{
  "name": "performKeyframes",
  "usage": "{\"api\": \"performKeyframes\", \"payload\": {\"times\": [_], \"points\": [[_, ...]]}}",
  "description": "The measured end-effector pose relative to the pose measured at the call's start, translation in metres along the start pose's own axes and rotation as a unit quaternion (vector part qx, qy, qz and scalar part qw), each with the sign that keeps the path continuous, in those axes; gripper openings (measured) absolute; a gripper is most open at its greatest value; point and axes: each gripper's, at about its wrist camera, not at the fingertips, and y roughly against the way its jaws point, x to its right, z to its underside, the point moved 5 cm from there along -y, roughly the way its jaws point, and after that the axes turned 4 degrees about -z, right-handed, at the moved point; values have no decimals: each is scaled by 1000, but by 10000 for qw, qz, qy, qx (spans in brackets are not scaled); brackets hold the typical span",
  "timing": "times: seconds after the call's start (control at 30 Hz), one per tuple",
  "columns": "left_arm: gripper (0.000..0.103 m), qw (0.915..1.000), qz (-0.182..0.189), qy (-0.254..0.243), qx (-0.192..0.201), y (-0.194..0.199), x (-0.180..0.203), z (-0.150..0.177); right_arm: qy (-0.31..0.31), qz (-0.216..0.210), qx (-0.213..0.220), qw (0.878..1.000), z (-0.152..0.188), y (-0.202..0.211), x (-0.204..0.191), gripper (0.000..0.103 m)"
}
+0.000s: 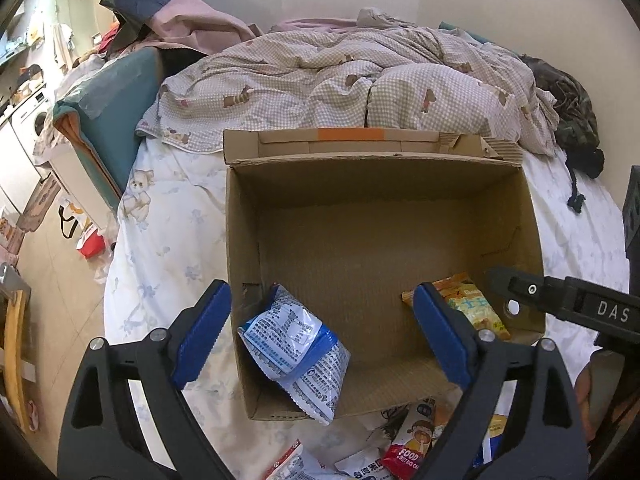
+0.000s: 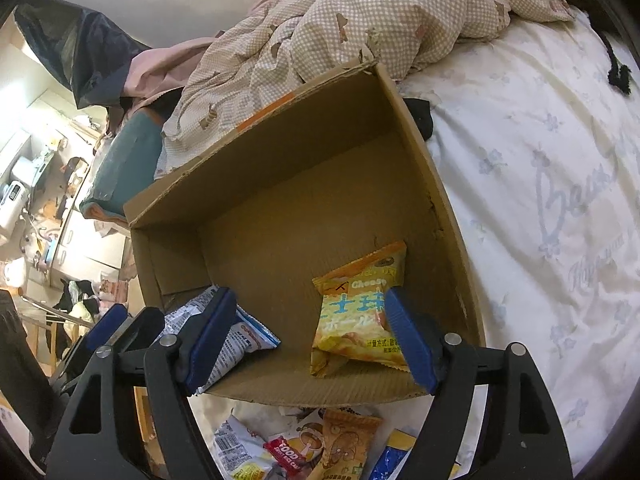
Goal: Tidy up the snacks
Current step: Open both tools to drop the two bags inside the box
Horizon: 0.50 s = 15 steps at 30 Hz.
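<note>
An open cardboard box [image 1: 376, 164] [image 2: 260, 152] sits on the bed. A blue-and-white snack bag [image 1: 292, 348] [image 2: 256, 336] leans in its near left corner, partly over the near wall. A yellow-orange cheese snack bag [image 1: 472, 308] [image 2: 356, 312] lies at the near right of the box floor. My left gripper [image 1: 320, 288] hovers open over the box's near side, its pads clear of the blue bag. My right gripper [image 2: 310, 292] is open too, its right finger just in front of the yellow bag. Each gripper shows in the other's view: the right gripper [image 1: 560, 308] and the left gripper [image 2: 112, 320].
Several loose snack packets [image 1: 408, 444] [image 2: 312, 448] lie on the flowered sheet [image 2: 540, 200] just in front of the box. A crumpled checked duvet [image 1: 340, 76] is heaped behind it. A teal cushion [image 1: 120, 120] and a cluttered floor are to the left.
</note>
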Motion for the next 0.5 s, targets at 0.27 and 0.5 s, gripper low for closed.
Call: {"api": "performKeyframes", "payload": {"times": [0.27, 0.5], "points": [[90, 9994, -43, 57, 339, 17, -6, -4, -119, -75, 45, 9999, 0, 3, -3, 79], [90, 9971, -192, -37, 740, 45, -9, -3, 217, -145, 502, 9984, 2, 28, -18, 95]]}}
